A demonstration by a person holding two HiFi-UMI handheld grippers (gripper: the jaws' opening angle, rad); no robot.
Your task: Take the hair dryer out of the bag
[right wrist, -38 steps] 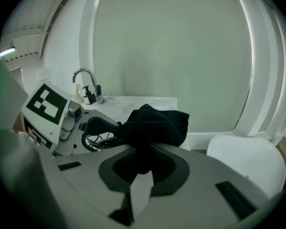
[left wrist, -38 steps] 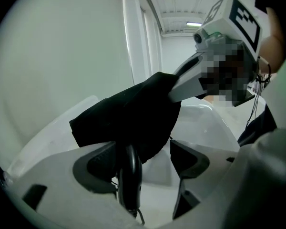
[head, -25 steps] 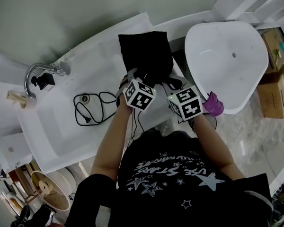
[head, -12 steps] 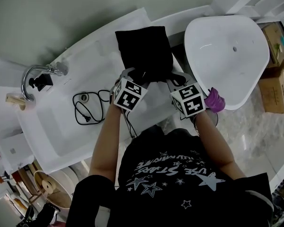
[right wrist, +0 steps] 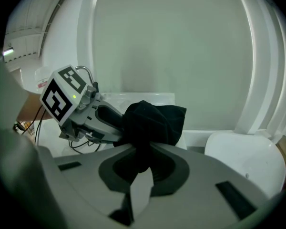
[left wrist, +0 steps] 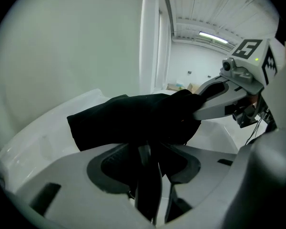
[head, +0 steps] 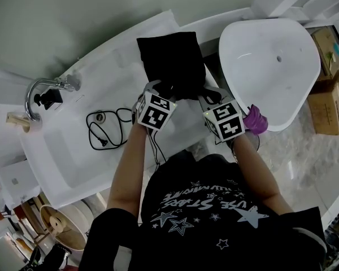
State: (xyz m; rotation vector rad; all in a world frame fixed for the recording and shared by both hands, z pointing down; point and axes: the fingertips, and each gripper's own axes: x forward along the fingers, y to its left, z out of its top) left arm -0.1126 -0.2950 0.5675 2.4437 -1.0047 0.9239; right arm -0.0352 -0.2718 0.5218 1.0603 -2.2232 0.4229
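Note:
A black cloth bag [head: 170, 61] lies on the white counter [head: 118, 55], its near edge bunched up between my two grippers. The hair dryer is hidden inside; only its black cord [head: 104, 130] shows, trailing from the bag into the sink. My left gripper [head: 161, 88] sits at the bag's near left edge. Its jaws have just been closing, and a fold of the bag [left wrist: 133, 118] fills the gap in the left gripper [left wrist: 150, 149]. My right gripper [head: 206, 96] is shut on the near right edge, with the bag's cloth [right wrist: 152, 118] pinched in the right gripper [right wrist: 142, 163].
A sink basin [head: 62, 145] with a chrome tap [head: 45, 89] lies left of the bag. A large white bowl-shaped basin [head: 271, 66] stands to the right, with cardboard boxes [head: 327, 106] beyond it. The person stands close against the counter's front edge.
Both grippers stay at the bag's near edge. The head view has shifted slightly, and the left gripper's cube sits a little further left than before.

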